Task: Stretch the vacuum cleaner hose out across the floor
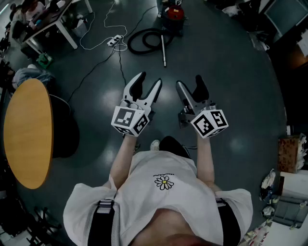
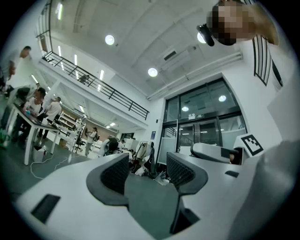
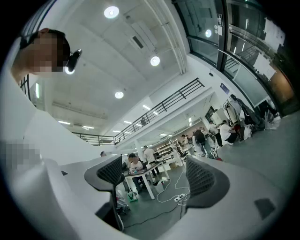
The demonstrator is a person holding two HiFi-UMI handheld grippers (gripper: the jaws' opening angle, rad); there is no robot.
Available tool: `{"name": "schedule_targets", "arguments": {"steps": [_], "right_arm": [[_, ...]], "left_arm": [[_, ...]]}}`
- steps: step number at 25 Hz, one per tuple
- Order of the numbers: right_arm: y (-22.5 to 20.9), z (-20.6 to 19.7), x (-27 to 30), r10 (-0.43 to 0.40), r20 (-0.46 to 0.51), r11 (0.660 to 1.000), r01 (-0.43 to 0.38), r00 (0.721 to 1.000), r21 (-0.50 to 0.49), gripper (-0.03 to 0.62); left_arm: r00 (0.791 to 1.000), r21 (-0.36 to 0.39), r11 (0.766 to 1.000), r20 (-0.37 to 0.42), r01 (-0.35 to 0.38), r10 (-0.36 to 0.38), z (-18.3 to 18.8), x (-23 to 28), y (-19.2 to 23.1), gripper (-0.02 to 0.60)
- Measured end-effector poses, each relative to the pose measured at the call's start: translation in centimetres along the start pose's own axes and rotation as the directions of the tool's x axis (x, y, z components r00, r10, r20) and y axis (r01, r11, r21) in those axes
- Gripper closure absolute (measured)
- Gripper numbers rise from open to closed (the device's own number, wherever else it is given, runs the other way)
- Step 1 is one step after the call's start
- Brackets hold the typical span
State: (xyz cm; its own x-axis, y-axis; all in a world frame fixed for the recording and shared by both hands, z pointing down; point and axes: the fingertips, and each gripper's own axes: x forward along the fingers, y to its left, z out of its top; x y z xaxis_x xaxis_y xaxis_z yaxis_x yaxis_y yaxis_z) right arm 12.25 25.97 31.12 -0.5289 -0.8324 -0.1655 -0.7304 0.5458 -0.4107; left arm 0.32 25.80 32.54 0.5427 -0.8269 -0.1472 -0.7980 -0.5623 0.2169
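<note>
Closest below the head camera is the person's white T-shirt (image 1: 144, 202) with a daisy print (image 1: 164, 182) on the chest, crossed by dark harness straps (image 1: 103, 223) at both shoulders. Both forearms reach forward over the dark grey floor (image 1: 231, 91), each holding a gripper roughly level and side by side. On the left gripper (image 1: 148, 82) the jaws stand apart, and its own view shows only open floor and distant glass doors (image 2: 201, 131) between the ribbed pads. On the right gripper (image 1: 190, 84) the jaws are spread wider and are just as empty; between them its view shows a white desk (image 3: 145, 180) with people seated at it and a white power strip (image 3: 180, 198) on the floor. The vacuum cleaner hose (image 1: 129, 42) lies well ahead of both grippers, touched by neither, coiled in a black loop on the floor. Its metal wand (image 1: 163, 52) lies straight, pointing back toward the person. The red vacuum cleaner (image 1: 172, 13) stands just beyond the coil. A round wooden table (image 1: 26, 132) sits at the person's left.
</note>
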Motion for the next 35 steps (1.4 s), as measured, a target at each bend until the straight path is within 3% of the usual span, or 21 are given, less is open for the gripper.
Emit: {"name": "schedule_targets", "arguments": {"steps": [6, 7, 8, 9, 10, 11, 14, 15, 16, 17, 18, 20, 22, 23, 24, 25, 28, 35], "right_arm": [[-3.0, -1.7, 3.0, 0.002, -0.085, 0.999, -0.006, 0.996, -0.049, 0.181], [-4.1, -2.3, 3.5, -0.007, -0.114, 0.999, 0.004, 0.993, -0.033, 0.181], [-5.4, -3.1, 4.1, -0.031, -0.150, 0.999, 0.029, 0.988, -0.014, 0.186], [-6.8, -3.9, 4.7, -0.065, -0.182, 0.998, 0.065, 0.981, -0.002, 0.275], [-8.4, -4.4, 5.5, -0.097, -0.199, 0.995, 0.100, 0.975, 0.008, 0.495], [-9.9, -4.6, 6.5, -0.113, -0.204, 0.993, 0.119, 0.973, 0.022, 0.580], [-13.6, -4.4, 11.1, -0.067, -0.208, 0.997, 0.071, 0.976, 0.011, 0.580], [-15.0, -4.1, 13.1, -0.066, -0.206, 0.997, 0.059, 0.976, -0.041, 0.577], [-16.3, -3.6, 15.3, -0.074, -0.200, 0.993, 0.053, 0.977, -0.105, 0.548], [-17.4, -3.1, 17.6, -0.076, -0.187, 0.985, 0.045, 0.979, -0.164, 0.371], [-18.2, -2.6, 19.9, -0.067, -0.172, 0.979, 0.031, 0.983, -0.202, 0.238], [-19.2, -1.8, 24.5, -0.015, -0.159, 0.976, -0.020, 0.987, -0.215, 0.220], [-19.9, -1.7, 28.1, 0.061, -0.185, 0.984, -0.091, 0.981, -0.156, 0.221], [-20.5, -1.8, 29.4, 0.080, -0.213, 0.989, -0.104, 0.974, -0.108, 0.228], [-21.6, -1.9, 30.6, 0.071, -0.239, 0.994, -0.089, 0.968, -0.064, 0.402], [-22.9, -2.0, 31.6, 0.044, -0.256, 0.998, -0.055, 0.966, -0.035, 0.582], [-26.6, -2.9, 34.4, -0.002, -0.306, 0.999, -0.009, 0.952, -0.036, 0.582], [-34.4, -4.8, 45.4, -0.023, -0.323, 1.000, 0.029, 0.946, 0.013, 0.582]], "left_arm": [[1.000, 0.001, 1.000, 0.019, -0.019, 0.019, 0.2, 3.5, 3.2, 0.361], [0.999, 0.009, 1.000, 0.022, -0.027, 0.027, -0.2, 4.2, 3.8, 0.502], [0.999, 0.025, 0.999, 0.018, -0.038, 0.038, -0.8, 4.9, 4.5, 0.577], [0.999, 0.041, 0.998, 0.005, -0.040, 0.040, -1.5, 5.8, 5.2, 0.577], [1.000, 0.054, 0.998, -0.008, -0.029, 0.030, -2.1, 7.0, 5.9, 0.577], [1.000, 0.060, 0.998, -0.014, -0.012, 0.013, -2.6, 8.3, 6.6, 0.577], [0.999, 0.056, 0.998, -0.018, 0.029, -0.028, -3.4, 13.6, 8.8, 0.571], [0.999, 0.046, 0.998, -0.019, 0.043, -0.042, -3.4, 15.9, 9.6, 0.510], [0.998, 0.034, 0.998, -0.015, 0.060, -0.060, -3.3, 18.4, 10.5, 0.370], [0.997, 0.026, 0.997, -0.003, 0.074, -0.074, -3.1, 20.9, 11.4, 0.289], [0.997, 0.024, 0.997, 0.013, 0.079, -0.080, -2.7, 23.1, 12.6, 0.231], [0.998, 0.018, 0.998, 0.039, 0.055, -0.055, -1.6, 26.8, 15.6, 0.215], [0.999, -0.010, 0.999, 0.045, 0.030, -0.030, -0.9, 29.7, 18.3, 0.216], [0.999, -0.013, 1.000, 0.029, 0.022, -0.021, -1.0, 30.9, 19.4, 0.275], [1.000, 0.001, 1.000, 0.009, 0.003, -0.003, -1.1, 31.9, 20.5, 0.480], [1.000, 0.029, 0.999, -0.008, -0.026, 0.027, -1.3, 32.8, 21.7, 0.575], [0.994, 0.075, 0.993, -0.044, -0.092, 0.096, -2.3, 35.2, 24.9, 0.575], [0.990, 0.090, 0.990, -0.077, -0.109, 0.116, -5.1, 43.9, 34.3, 0.575]]}}
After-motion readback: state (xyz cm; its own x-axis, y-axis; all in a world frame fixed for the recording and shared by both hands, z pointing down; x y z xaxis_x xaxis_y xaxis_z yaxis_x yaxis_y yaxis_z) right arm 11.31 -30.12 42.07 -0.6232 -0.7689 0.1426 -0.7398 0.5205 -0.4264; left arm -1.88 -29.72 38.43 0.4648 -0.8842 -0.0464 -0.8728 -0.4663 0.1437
